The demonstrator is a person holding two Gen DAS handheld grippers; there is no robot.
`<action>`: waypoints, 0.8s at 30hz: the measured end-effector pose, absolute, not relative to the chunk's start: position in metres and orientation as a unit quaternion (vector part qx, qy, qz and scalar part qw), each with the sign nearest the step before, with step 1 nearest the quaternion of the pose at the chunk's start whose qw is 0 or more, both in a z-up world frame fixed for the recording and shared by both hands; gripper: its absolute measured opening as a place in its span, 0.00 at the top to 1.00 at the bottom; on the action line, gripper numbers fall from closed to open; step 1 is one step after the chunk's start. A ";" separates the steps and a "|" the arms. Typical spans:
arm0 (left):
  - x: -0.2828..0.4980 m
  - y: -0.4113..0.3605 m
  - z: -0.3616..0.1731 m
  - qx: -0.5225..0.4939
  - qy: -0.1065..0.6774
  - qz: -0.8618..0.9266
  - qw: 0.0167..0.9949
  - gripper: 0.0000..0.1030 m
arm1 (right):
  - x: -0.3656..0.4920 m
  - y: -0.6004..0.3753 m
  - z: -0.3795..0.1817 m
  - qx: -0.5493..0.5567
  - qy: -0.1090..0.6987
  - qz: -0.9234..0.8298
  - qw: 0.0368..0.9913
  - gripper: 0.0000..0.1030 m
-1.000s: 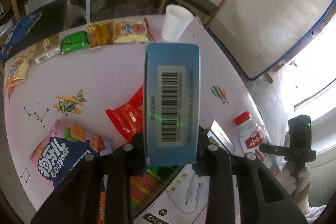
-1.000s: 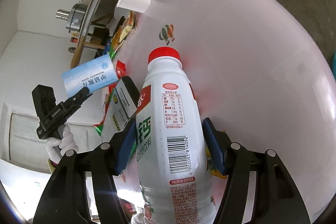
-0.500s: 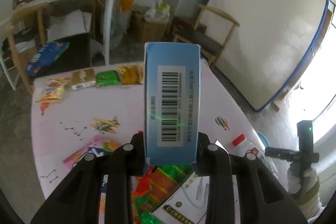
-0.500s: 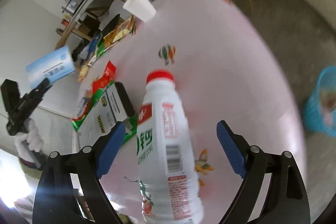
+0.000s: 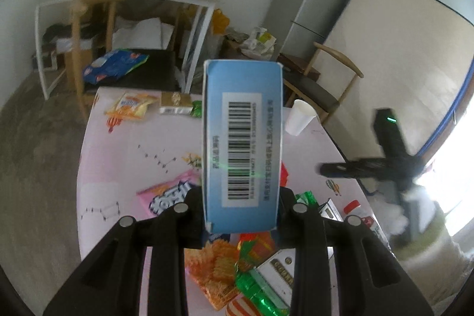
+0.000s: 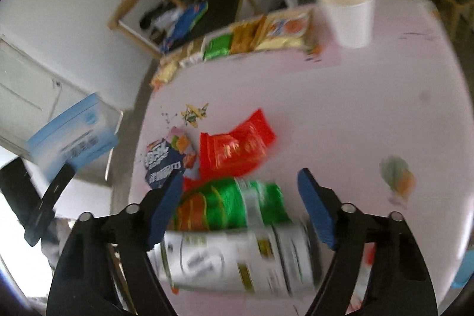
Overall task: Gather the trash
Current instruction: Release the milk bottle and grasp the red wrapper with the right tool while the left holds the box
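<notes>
Left tongs (image 5: pixel 241 206) clamp blue box (image 5: pixel 242 144); right tongs (image 6: pixel 240 206) closing, empty.

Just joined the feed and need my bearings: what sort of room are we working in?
Most likely a lived-in home room used for dining and storage: a fridge by the wall, a wooden chair, and a pink table strewn with snack wrappers.

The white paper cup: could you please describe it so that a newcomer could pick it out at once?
Start at the pink table and go to its far edge, where a row of snack packets lies. The white paper cup stands upright at that row's end, near the wooden chair; it is the only plain, unprinted item there.
</notes>
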State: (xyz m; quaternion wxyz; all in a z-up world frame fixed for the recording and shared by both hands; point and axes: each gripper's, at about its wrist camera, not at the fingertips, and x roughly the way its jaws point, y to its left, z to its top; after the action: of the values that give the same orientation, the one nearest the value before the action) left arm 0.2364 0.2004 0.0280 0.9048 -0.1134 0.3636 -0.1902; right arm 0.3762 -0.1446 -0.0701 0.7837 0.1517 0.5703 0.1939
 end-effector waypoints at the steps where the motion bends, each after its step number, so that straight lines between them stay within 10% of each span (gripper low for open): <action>1: 0.236 0.203 0.025 -0.116 0.367 -0.189 0.904 0.72 | 0.386 -0.136 -0.077 0.137 0.577 0.187 0.783 0.34; 18: 0.226 0.221 -0.001 -0.133 0.386 -0.188 0.893 0.72 | 0.411 -0.114 -0.116 0.078 0.599 0.144 0.783 0.92; 24: 0.227 0.221 0.001 -0.135 0.381 -0.188 0.895 0.72 | 0.405 -0.121 -0.099 0.086 0.576 0.142 0.800 0.98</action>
State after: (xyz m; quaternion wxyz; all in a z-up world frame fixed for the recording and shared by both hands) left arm 0.2269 0.2207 0.0013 0.8952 -0.1350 0.3809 -0.1881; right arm 0.4048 -0.1206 -0.0992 0.8003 0.0862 0.5760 0.1425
